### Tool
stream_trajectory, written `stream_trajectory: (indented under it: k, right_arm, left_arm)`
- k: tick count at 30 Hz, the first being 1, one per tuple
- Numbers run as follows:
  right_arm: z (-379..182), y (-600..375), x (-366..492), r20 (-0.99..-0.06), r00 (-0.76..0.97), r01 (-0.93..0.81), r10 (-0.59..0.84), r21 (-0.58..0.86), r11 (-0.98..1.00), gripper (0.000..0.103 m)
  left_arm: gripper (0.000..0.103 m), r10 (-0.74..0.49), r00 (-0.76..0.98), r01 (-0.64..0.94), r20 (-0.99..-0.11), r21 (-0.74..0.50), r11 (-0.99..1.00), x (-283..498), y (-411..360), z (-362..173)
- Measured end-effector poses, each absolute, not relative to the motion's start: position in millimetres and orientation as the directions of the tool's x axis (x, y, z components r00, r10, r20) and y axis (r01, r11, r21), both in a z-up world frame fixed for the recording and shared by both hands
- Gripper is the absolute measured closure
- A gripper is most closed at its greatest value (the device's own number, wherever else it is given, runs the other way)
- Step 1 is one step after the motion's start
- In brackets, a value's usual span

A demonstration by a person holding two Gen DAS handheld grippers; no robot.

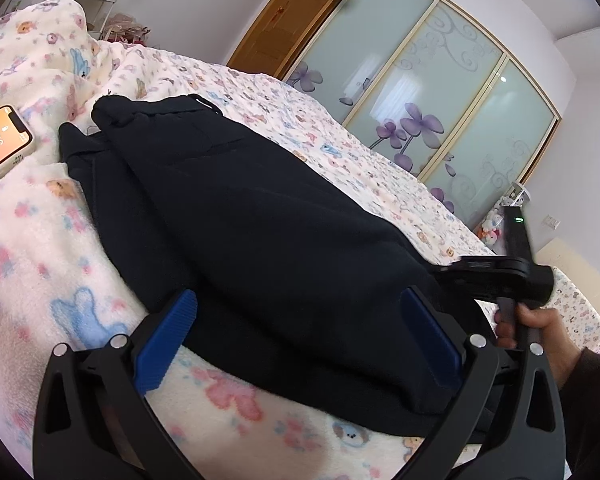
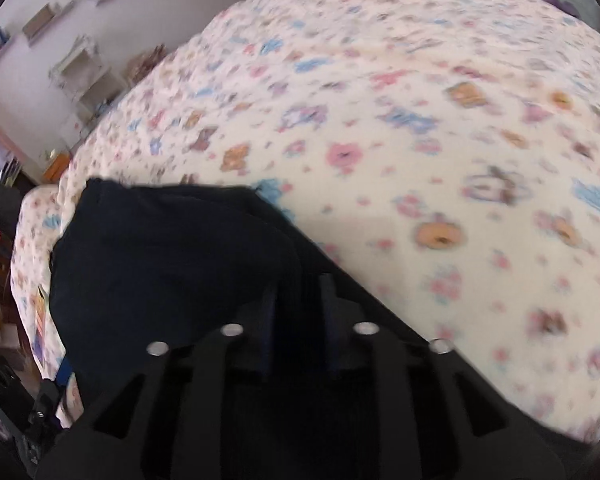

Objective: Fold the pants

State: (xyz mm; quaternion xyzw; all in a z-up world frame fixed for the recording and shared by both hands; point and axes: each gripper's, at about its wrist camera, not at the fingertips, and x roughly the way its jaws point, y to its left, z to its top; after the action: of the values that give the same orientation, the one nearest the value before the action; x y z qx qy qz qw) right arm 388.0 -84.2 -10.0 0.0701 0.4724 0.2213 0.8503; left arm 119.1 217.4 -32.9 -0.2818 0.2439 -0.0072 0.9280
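Note:
Dark navy pants [image 1: 236,216] lie on a flowery bedspread [image 1: 40,240], stretched from the far left down to the near right. My left gripper [image 1: 296,332] is open, its blue pads [image 1: 166,340] spread wide on either side of the near end of the pants, with no cloth pinched. In the right wrist view my right gripper [image 2: 298,300] is shut on a fold of the pants [image 2: 168,256] and holds it above the bed. The right gripper also shows in the left wrist view [image 1: 496,276], held by a hand at the pants' right edge.
A phone [image 1: 0,144] with a lit orange screen lies on the bedspread at the far left. A wardrobe with frosted sliding doors [image 1: 440,92] and a wooden door [image 1: 284,20] stand beyond the bed. Shelves [image 2: 76,68] line the wall.

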Motion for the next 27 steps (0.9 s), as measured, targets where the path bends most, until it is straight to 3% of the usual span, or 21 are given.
stream_trajectory:
  k: [2,6,11,19,20,21,22,23,27]
  right_arm:
    - [11.4,-125.9,362.6,-0.698,0.548,-0.260,0.461,0.383,0.887,0.055]
    - [22.0,-199.2,289.0,-0.606,0.589,-0.233,0.535,0.507,0.830,0.055]
    - [3.3,-270.2,203.7,-0.608,0.626,-0.155,0.488,0.517,0.842,0.055]
    - [-18.9,-333.5,126.4,-0.550,0.694,-0.034,0.466,0.620,0.783,0.051]
    - [-20.8,-338.8,118.9,-0.535,0.704,-0.029,0.468,0.637,0.771,0.050]
    - [-21.2,-341.4,114.0,-0.527,0.709,-0.025,0.468,0.645,0.764,0.050]
    - [-21.6,-344.3,109.2,-0.522,0.714,-0.021,0.467,0.651,0.759,0.050]
    - [-21.7,-347.4,104.7,-0.519,0.719,-0.015,0.462,0.653,0.757,0.050]
    - [-21.7,-364.3,91.8,-0.510,0.746,0.019,0.428,0.659,0.752,0.050]
  left_arm:
    - [0.002,-0.155,0.880,-0.122,-0.448,-0.530,0.839,119.4,218.5,-32.8]
    - [0.002,-0.211,0.877,-0.100,-0.432,-0.593,0.799,119.2,232.9,-26.9]
    - [0.002,-0.305,0.850,-0.157,-0.429,-0.760,0.630,134.8,274.6,-21.8]
    - [0.006,-0.334,0.785,-0.316,-0.522,-0.800,0.509,185.6,315.1,-26.2]
    - [0.015,-0.327,0.784,-0.336,-0.527,-0.804,0.491,188.0,319.8,-27.6]
    - [0.035,-0.309,0.781,-0.374,-0.542,-0.803,0.464,189.8,327.7,-29.5]
    - [0.058,-0.290,0.778,-0.395,-0.558,-0.792,0.466,189.9,331.6,-29.6]
    - [0.095,-0.262,0.761,-0.424,-0.594,-0.760,0.492,189.8,337.1,-28.3]
    - [0.094,-0.195,0.772,-0.382,-0.605,-0.687,0.618,171.7,337.4,-14.0]
